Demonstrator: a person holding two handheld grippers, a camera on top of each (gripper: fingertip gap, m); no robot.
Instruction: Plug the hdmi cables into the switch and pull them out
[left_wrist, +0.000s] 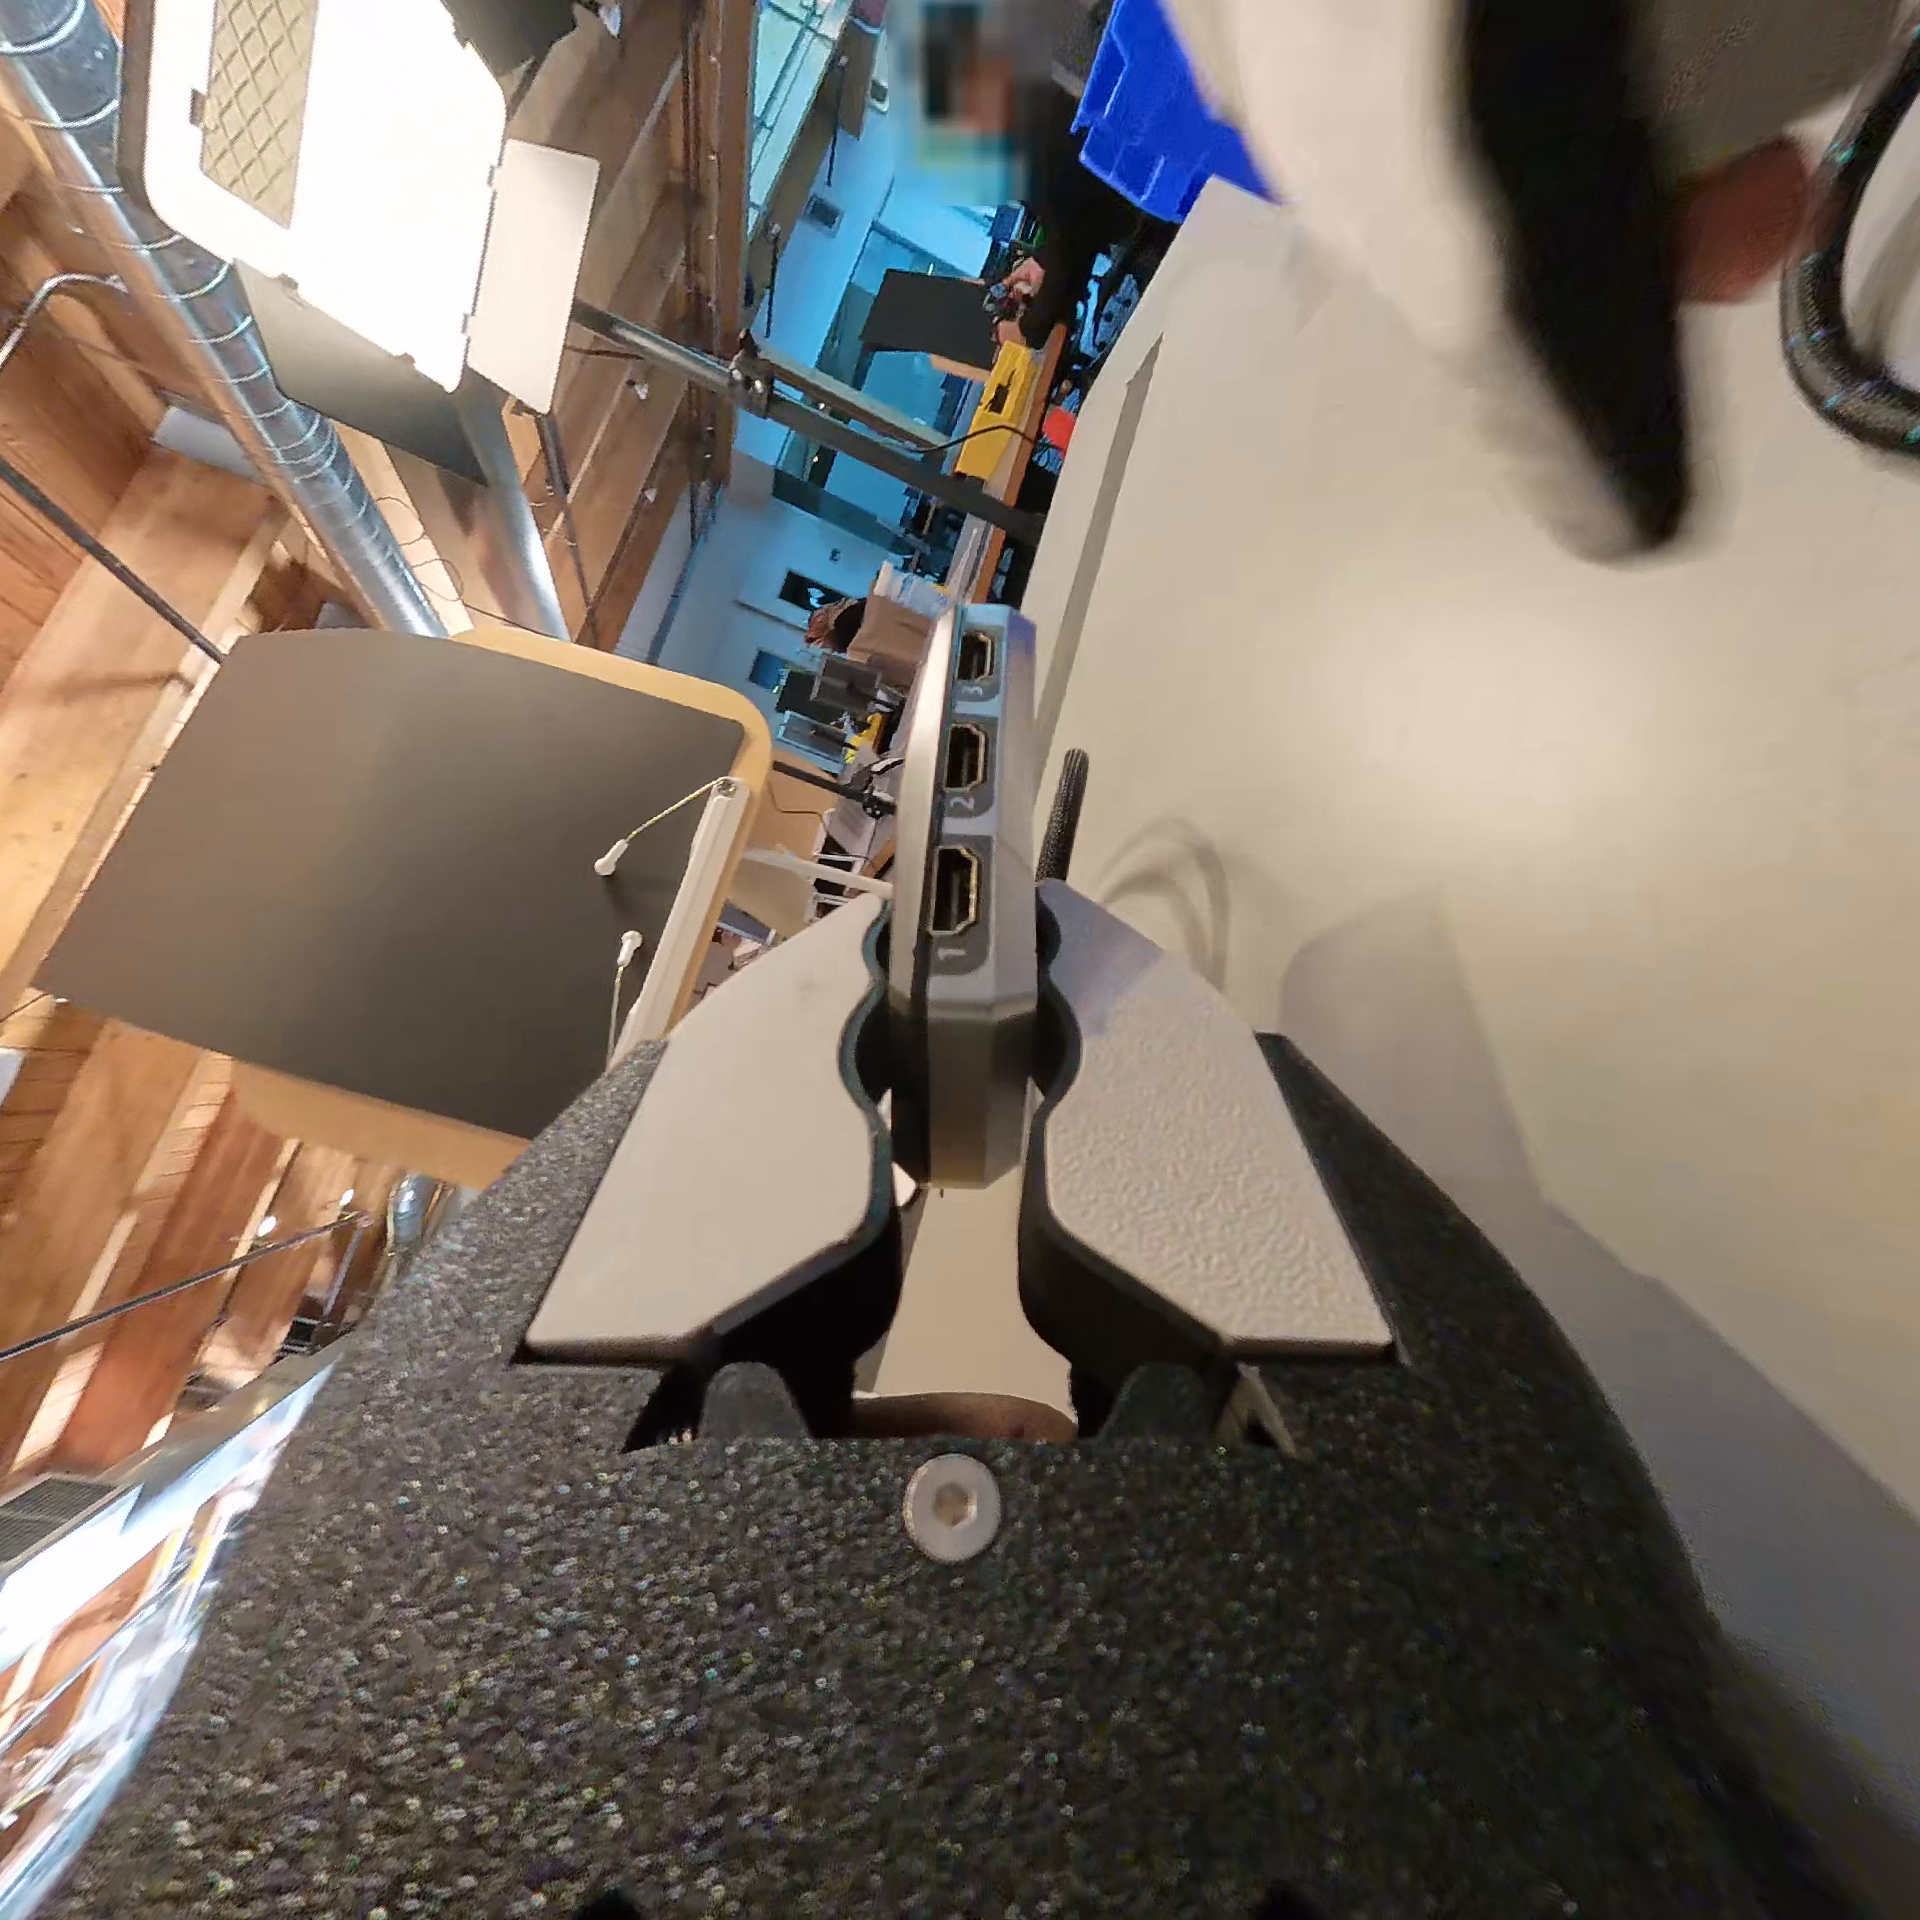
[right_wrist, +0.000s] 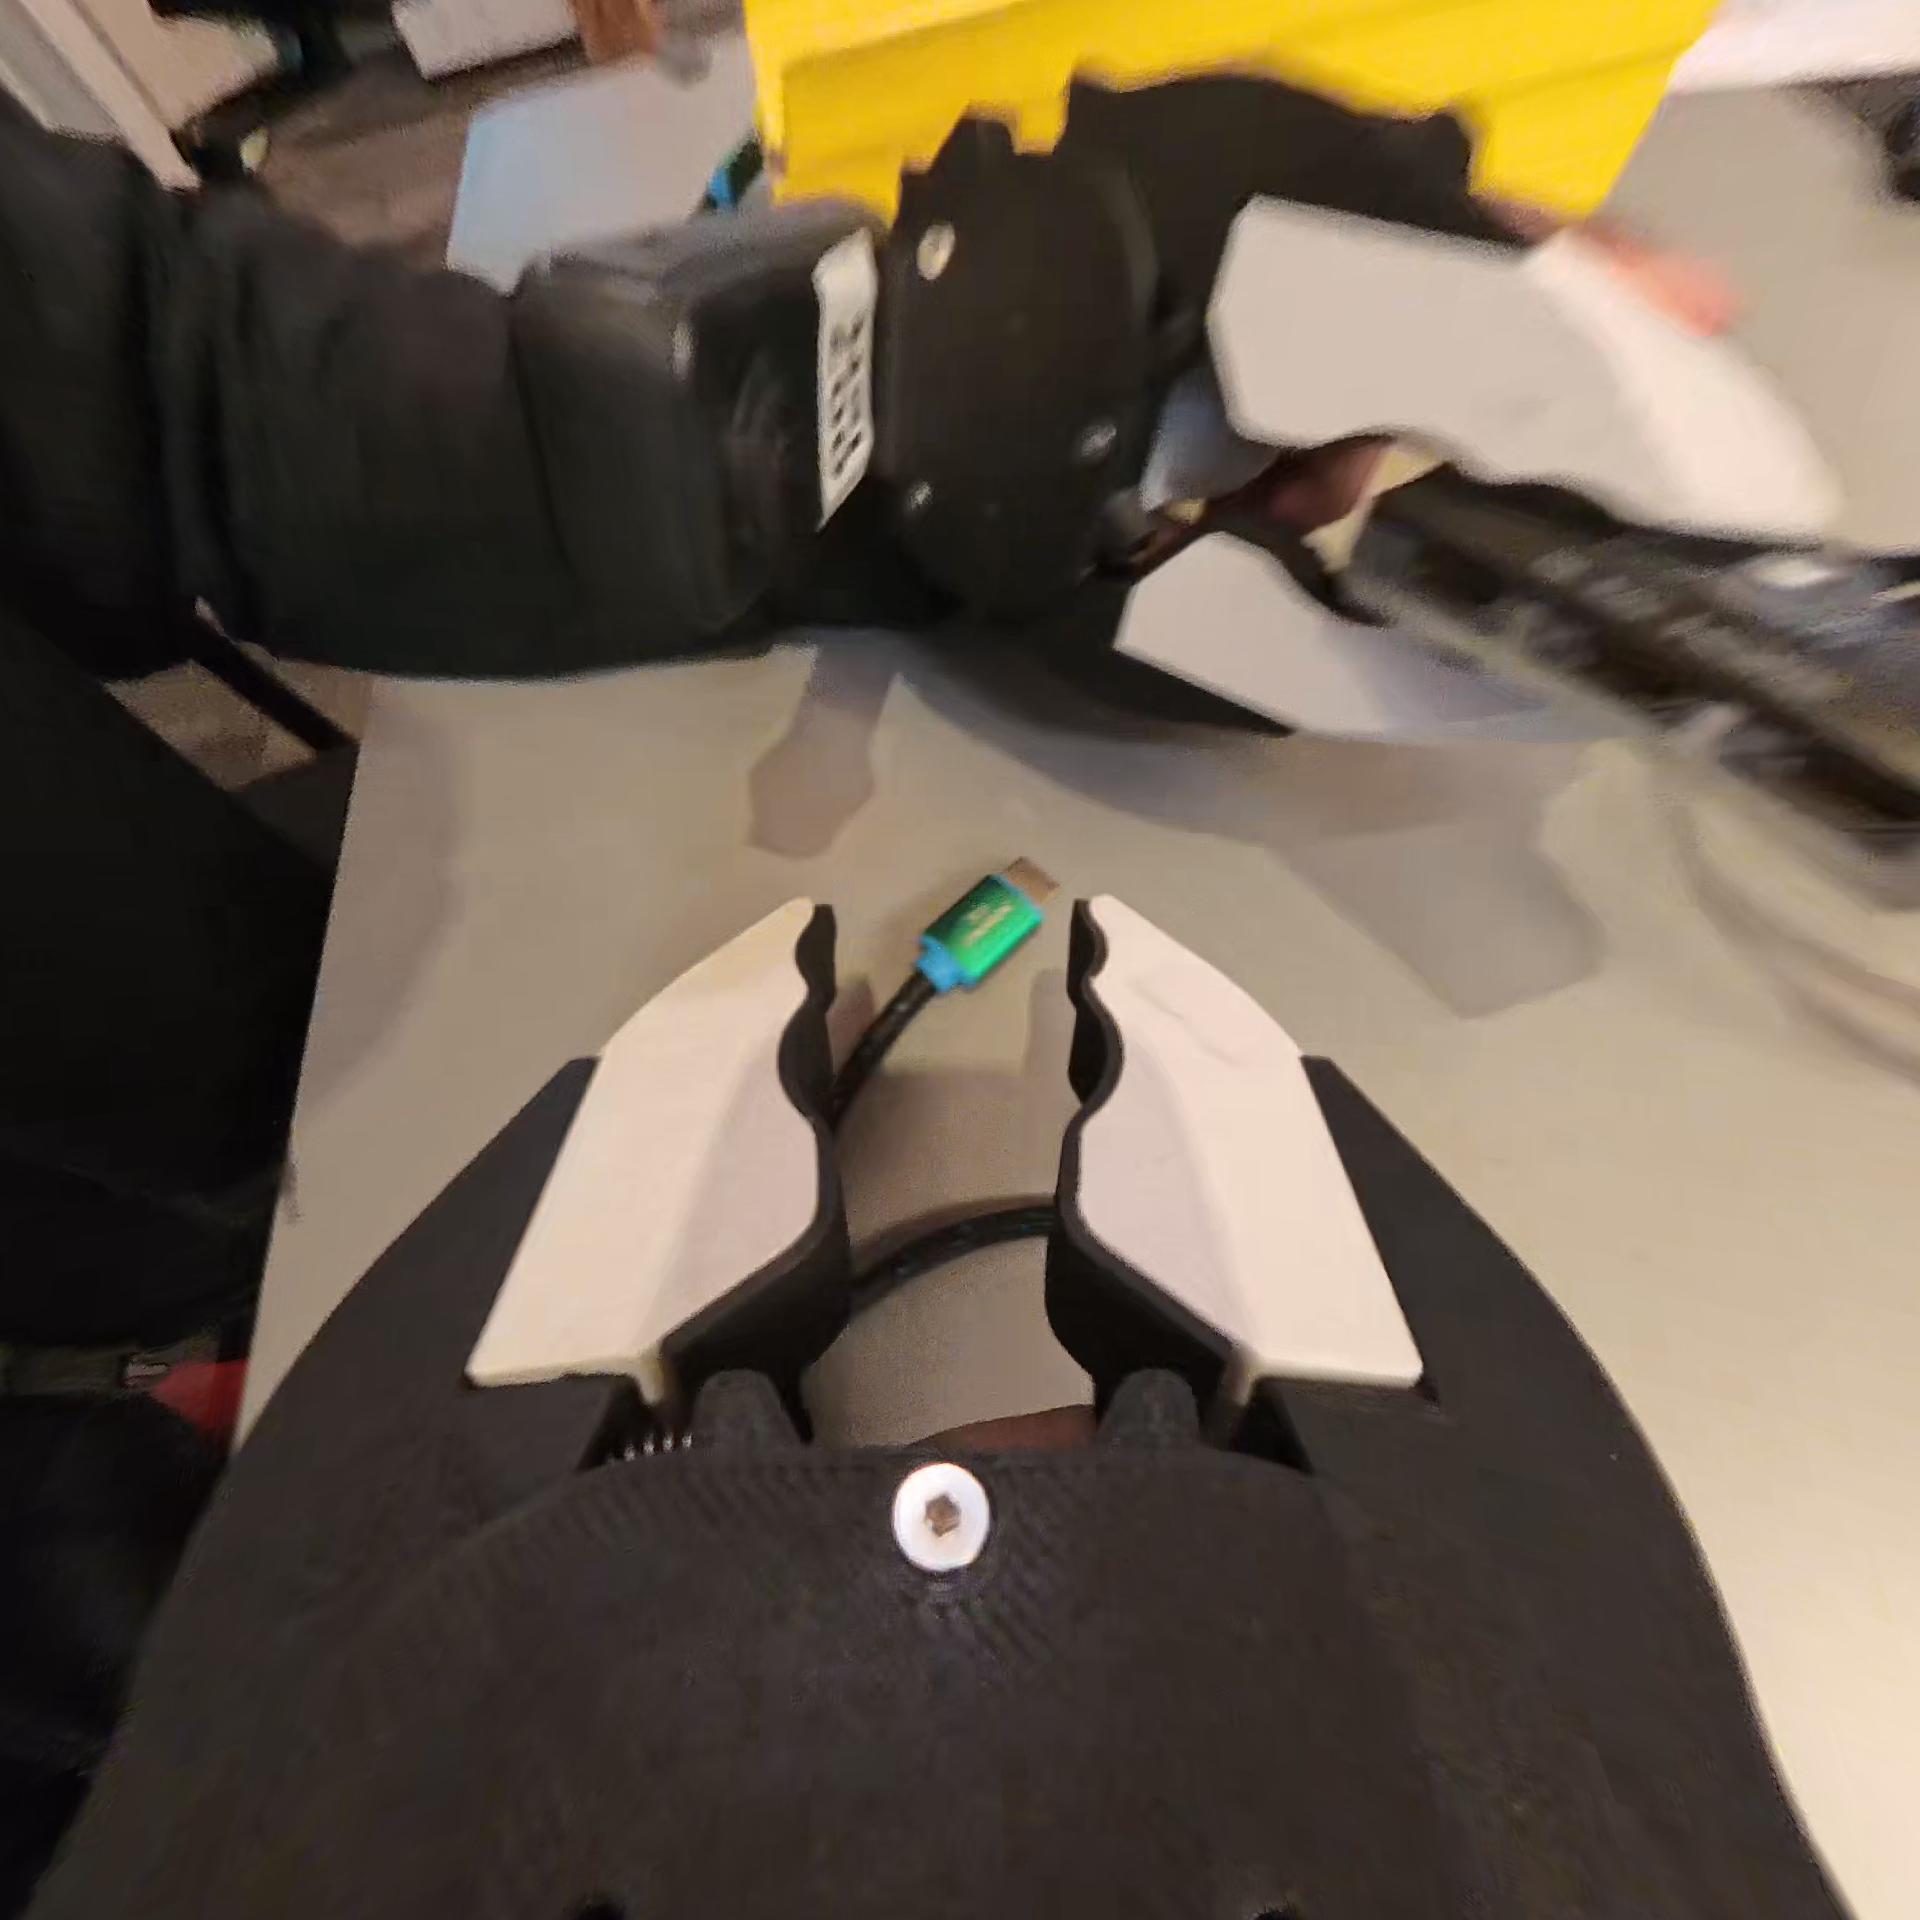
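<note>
Left wrist view: left gripper (left_wrist: 961, 971) clamped on dark grey switch (left_wrist: 961, 883), held on edge off white table (left_wrist: 1455, 831). Three ports face camera in row, all empty. Braided black lead (left_wrist: 1062, 821) shows behind switch. Right gripper (left_wrist: 1579, 312) blurred at top right.

Right wrist view: right gripper (right_wrist: 951, 935) spread wide, nothing held. Green-and-blue hdmi plug (right_wrist: 982, 930) lies flat on table between fingertips, untouched; black braided cable (right_wrist: 883, 1039) runs back under fingers. Left gripper (right_wrist: 1039, 364) blurred beyond, yellow bin (right_wrist: 1247, 73) behind.
</note>
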